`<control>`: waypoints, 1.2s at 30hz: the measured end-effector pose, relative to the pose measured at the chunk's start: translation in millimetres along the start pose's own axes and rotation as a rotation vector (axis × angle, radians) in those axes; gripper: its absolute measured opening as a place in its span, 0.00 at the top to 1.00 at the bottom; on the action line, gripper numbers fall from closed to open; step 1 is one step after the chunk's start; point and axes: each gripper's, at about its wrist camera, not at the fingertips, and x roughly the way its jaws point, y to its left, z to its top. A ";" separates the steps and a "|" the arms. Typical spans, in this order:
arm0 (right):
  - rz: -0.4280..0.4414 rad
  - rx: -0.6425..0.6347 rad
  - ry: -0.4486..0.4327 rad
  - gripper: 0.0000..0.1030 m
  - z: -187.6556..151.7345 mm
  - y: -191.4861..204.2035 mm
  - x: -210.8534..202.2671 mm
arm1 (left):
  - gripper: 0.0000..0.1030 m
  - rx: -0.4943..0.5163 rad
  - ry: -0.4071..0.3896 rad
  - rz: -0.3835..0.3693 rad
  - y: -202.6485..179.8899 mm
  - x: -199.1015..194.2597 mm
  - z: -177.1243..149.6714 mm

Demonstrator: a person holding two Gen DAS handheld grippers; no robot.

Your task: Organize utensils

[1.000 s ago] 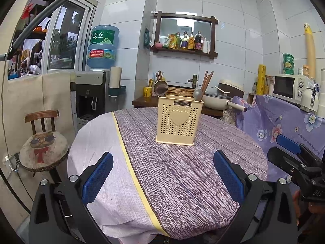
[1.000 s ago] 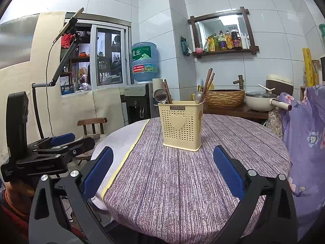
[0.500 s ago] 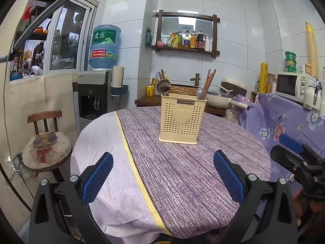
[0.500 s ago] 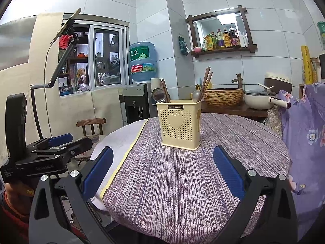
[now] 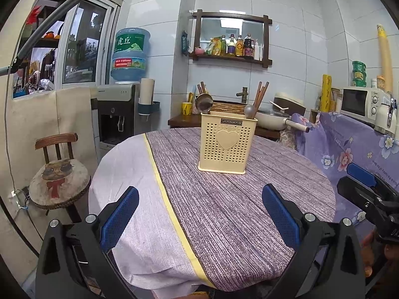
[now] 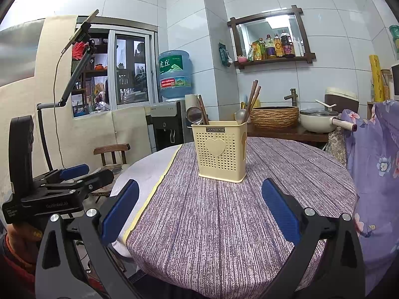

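Left gripper (image 5: pixel 200 215) we find wide open and empty at the table's (image 5: pixel 249 224) near edge; the utensil holder (image 5: pixel 227 144) stands upright beyond, spoons and chopsticks sorted left and right, apparently in separate compartments. Right gripper (image 6: pixel 200 213) likewise gapes empty, clear of the holder.

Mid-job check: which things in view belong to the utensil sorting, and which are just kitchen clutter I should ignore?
Part of the job:
- yellow utensil holder
- chopsticks
- metal spoon
- ladle
- left gripper, open
- right gripper, open

Just lying about:
- water bottle
- wicker basket
- pan
- microwave
- stool
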 end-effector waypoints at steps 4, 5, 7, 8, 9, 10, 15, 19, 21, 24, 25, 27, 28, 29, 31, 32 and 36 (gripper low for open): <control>0.001 0.003 0.006 0.06 -1.4 0.0 1.2 | 0.05 0.005 0.003 0.002 -0.2 0.5 -2.0; 0.001 0.002 0.008 0.06 -1.8 0.0 1.6 | 0.05 0.003 0.005 -0.001 0.0 0.7 -1.9; 0.000 0.001 0.010 0.06 -1.9 0.3 2.2 | 0.05 0.001 0.006 -0.002 -0.1 0.9 -2.3; 0.000 0.002 0.011 0.06 -1.3 1.0 2.7 | 0.05 0.001 0.007 -0.002 -0.2 1.3 -2.9; 0.001 0.002 0.012 0.06 -1.5 1.0 2.8 | 0.05 0.003 0.008 0.000 -0.4 1.4 -2.5; 0.001 0.003 0.013 0.06 -1.4 0.9 3.1 | 0.05 0.003 0.009 0.000 -0.5 1.8 -2.6; 0.001 0.003 0.018 0.06 -1.8 1.6 4.1 | 0.05 0.000 0.014 0.001 -0.4 2.4 -3.8; -0.001 0.006 0.021 0.06 -2.1 2.2 5.2 | 0.05 0.003 0.020 0.003 -2.6 3.7 -5.9; -0.002 0.006 0.022 0.06 -2.4 2.3 5.4 | 0.05 0.004 0.023 0.002 -3.3 4.0 -6.4; -0.002 0.009 0.023 0.06 -2.6 1.8 5.7 | 0.05 0.004 0.026 0.003 -3.5 5.6 -5.6; -0.002 0.010 0.024 0.06 -2.6 1.8 5.9 | 0.05 0.004 0.027 0.003 -3.5 5.6 -5.5; -0.002 0.012 0.026 0.06 -3.4 1.6 6.0 | 0.05 0.005 0.029 0.003 -3.5 6.3 -6.0; -0.002 0.012 0.026 0.06 -3.4 1.7 6.0 | 0.05 0.005 0.030 0.004 -3.5 6.4 -6.3; -0.003 0.011 0.026 0.05 -3.6 2.2 6.2 | 0.05 0.005 0.030 0.004 -3.4 6.4 -6.6; -0.003 0.010 0.027 0.06 -3.7 2.1 6.4 | 0.05 0.004 0.031 0.003 -3.3 6.4 -6.7; -0.003 0.011 0.028 0.06 -3.9 2.5 6.4 | 0.05 0.005 0.031 0.004 -3.4 6.4 -6.6; -0.002 0.013 0.030 0.06 -4.5 0.8 6.8 | 0.05 0.006 0.032 0.005 -3.6 6.5 -7.1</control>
